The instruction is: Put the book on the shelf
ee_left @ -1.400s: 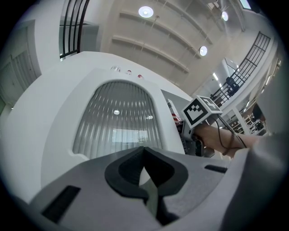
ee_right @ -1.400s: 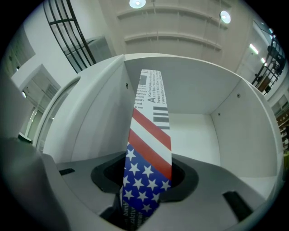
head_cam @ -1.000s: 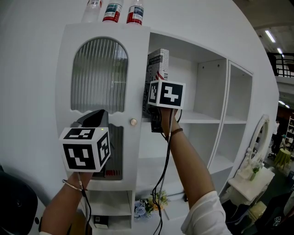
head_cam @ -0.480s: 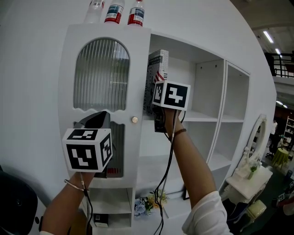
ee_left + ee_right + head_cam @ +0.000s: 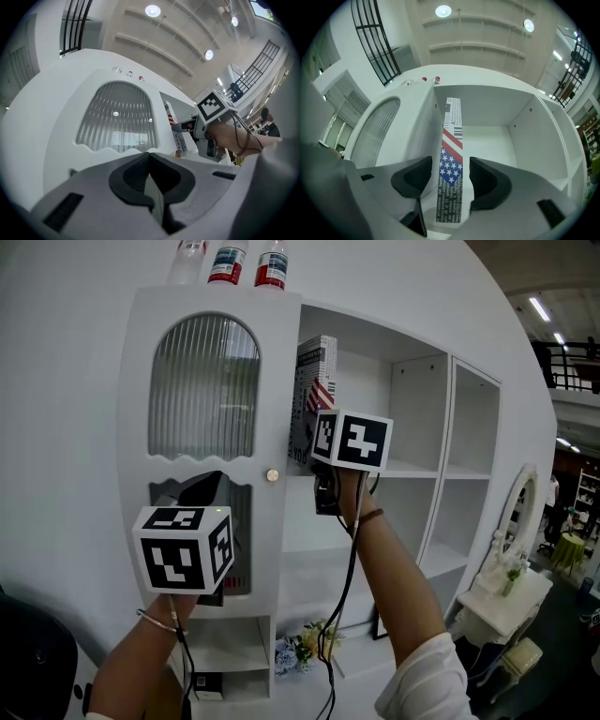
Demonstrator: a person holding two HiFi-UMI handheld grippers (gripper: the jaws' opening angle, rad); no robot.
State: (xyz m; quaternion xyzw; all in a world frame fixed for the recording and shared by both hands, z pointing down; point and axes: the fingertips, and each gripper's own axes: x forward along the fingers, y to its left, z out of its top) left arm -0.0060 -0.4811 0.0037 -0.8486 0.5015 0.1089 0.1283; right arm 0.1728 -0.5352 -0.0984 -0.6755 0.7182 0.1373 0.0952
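Note:
The book (image 5: 315, 390), with a stars-and-stripes spine, stands upright at the left end of the white shelf's (image 5: 412, 469) upper open compartment, against the side wall. In the right gripper view the book (image 5: 452, 124) lies between the jaws of my right gripper (image 5: 450, 161), which is open with a narrow gap on each side. In the head view that gripper's marker cube (image 5: 351, 440) hides its jaws. My left gripper (image 5: 149, 155) is shut on nothing and hangs lower left, before the ribbed cabinet door (image 5: 204, 390); its cube (image 5: 185, 547) faces me.
Three bottles (image 5: 228, 262) stand on top of the cabinet. A round knob (image 5: 272, 475) sits on the door's edge. More open compartments (image 5: 473, 427) lie to the right. Flowers (image 5: 305, 649) sit low down, and a white dressing table (image 5: 506, 589) stands at the lower right.
My right gripper has drawn slightly right and down, away from the shelf, while the book stays standing in place. The left gripper has barely moved.

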